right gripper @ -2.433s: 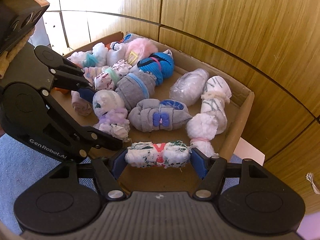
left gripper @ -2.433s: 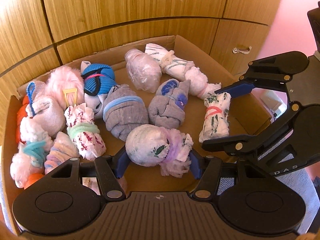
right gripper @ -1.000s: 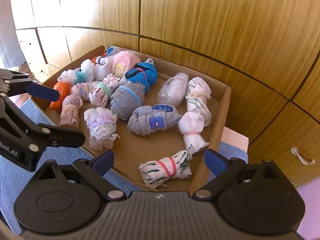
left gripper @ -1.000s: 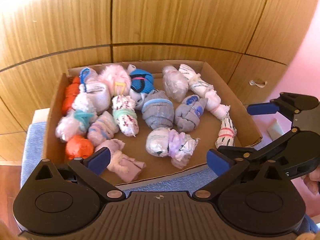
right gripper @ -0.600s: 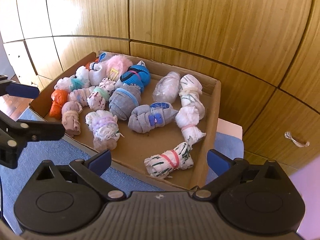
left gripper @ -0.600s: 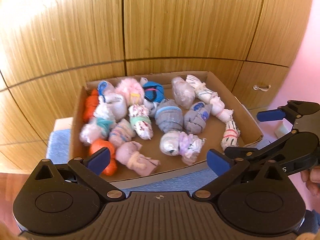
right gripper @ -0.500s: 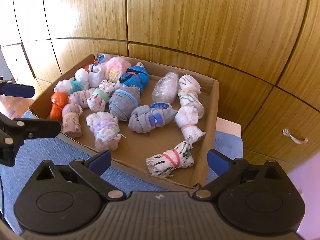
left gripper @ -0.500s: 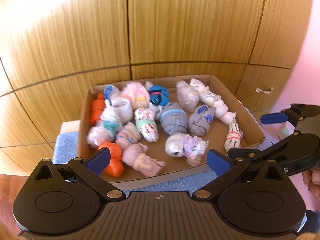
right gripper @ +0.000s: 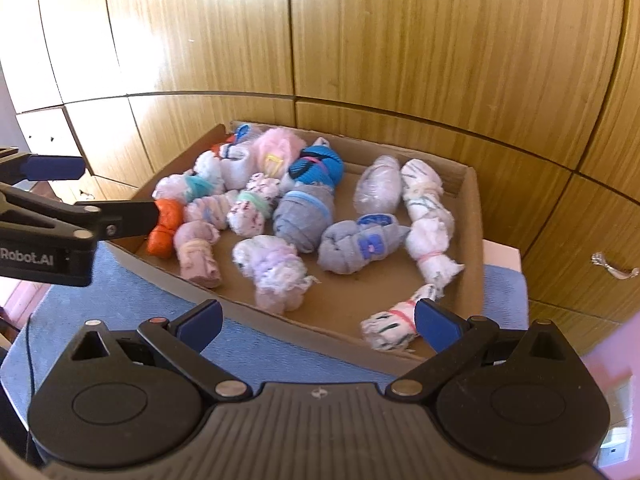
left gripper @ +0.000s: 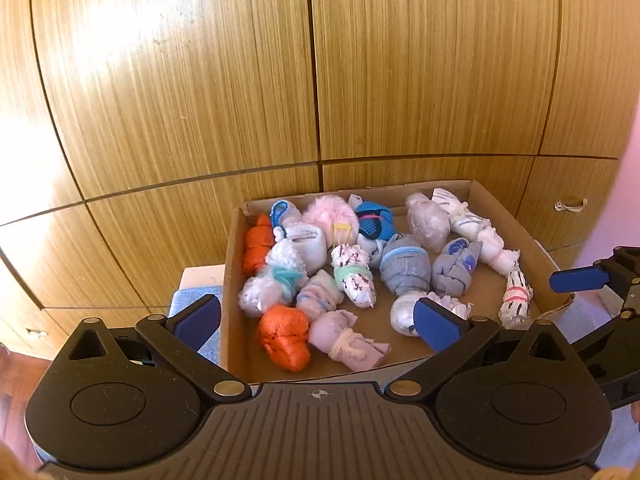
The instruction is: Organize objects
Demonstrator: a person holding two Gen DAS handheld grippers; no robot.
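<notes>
Both grippers (left gripper: 318, 322) (right gripper: 319, 322) farther from box (left gripper: 472, 196) (empty-jawed)

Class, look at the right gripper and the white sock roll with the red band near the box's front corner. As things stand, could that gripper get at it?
Probably yes. The right gripper is open and empty, and the red-banded roll lies apart from the others by the cardboard box's low wall, with nothing over it.

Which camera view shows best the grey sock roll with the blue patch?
The right wrist view: the grey roll lies side-on and unobstructed, its blue patch facing the camera. In the left wrist view it looks smaller, seen end-on.
</notes>
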